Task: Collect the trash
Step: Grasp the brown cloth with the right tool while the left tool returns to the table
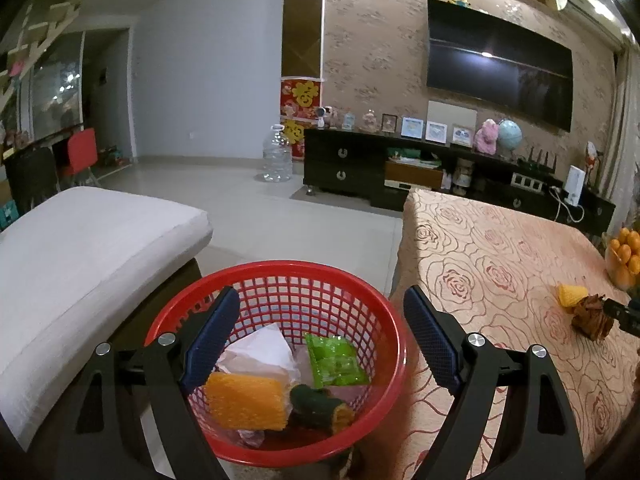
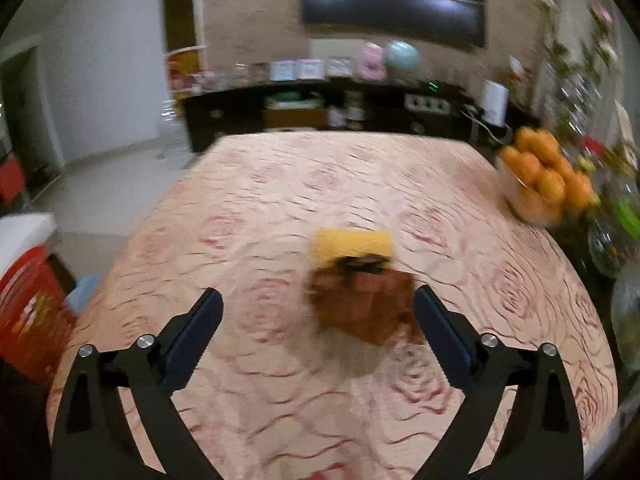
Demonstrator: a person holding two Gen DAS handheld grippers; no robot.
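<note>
Left claw (image 1: 320, 336) is being held released above the red mesh basket (image 1: 384, 320); nothing is being gripped between its blue pads (image 1: 210, 334). The basket is sitting just beside the near edge of the desk (image 1: 500, 248), which is covered by a pink rose-patterned cloth.

Being carried in the basket: an orange ridged piece (image 1: 246, 402), a dark green piece (image 1: 314, 404), a green foil wrapper (image 1: 336, 362) and crumpled white paper (image 1: 264, 350). Print on the wrapper is too small to be read.

Right claw (image 2: 318, 312) is being held released over the desk; the view is motion-blurred. A crumpled brown piece of trash (image 2: 362, 304) is lying on the cloth between the spread fingers, nearer the right-hand one; whether it is being touched cannot be told. A yellow piece (image 2: 354, 246) is lying just behind it, touching or overlapping it.

A bowl of oranges (image 2: 546, 178) is standing near the far right edge of the desk. A red hanging with a gold character (image 1: 301, 98) is showing on the far wall; it is not being read with confidence. No brand name is legible.
</note>
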